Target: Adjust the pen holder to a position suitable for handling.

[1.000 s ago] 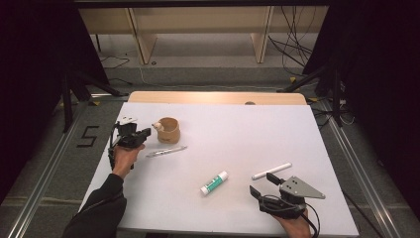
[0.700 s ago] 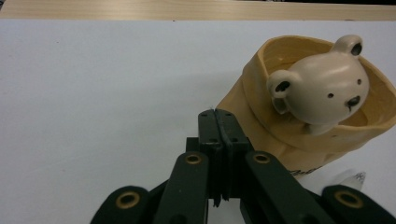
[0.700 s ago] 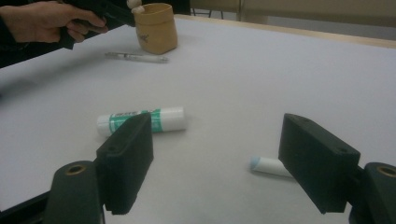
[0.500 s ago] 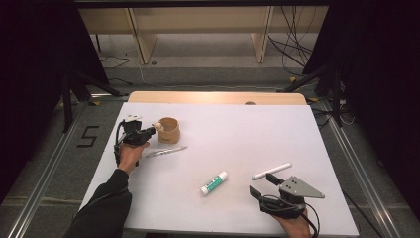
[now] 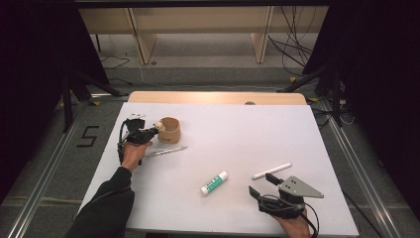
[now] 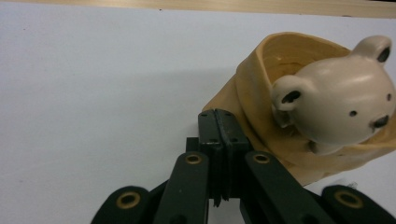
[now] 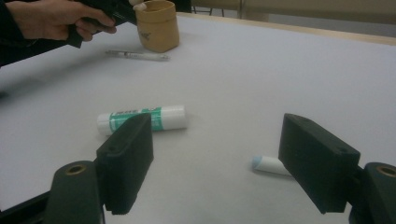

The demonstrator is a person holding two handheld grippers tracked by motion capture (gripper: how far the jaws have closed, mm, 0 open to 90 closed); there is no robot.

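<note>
High view: I see the left claw (image 5: 151,132) closed and empty, just left of the bear cup (image 5: 169,130).
Left claw view: cup (image 6: 299,107) lies ahead-right, apparently touching.
Right claw view: right claw (image 7: 224,154) open, idle; glue stick (image 7: 142,119) near.

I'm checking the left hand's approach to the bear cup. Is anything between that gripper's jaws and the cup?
Nothing visible. The left gripper, jaws shut together with nothing between them, sits right at the tan bear cup, tips at its outer wall. The pen lies on the table beside them, out of the way.
</note>
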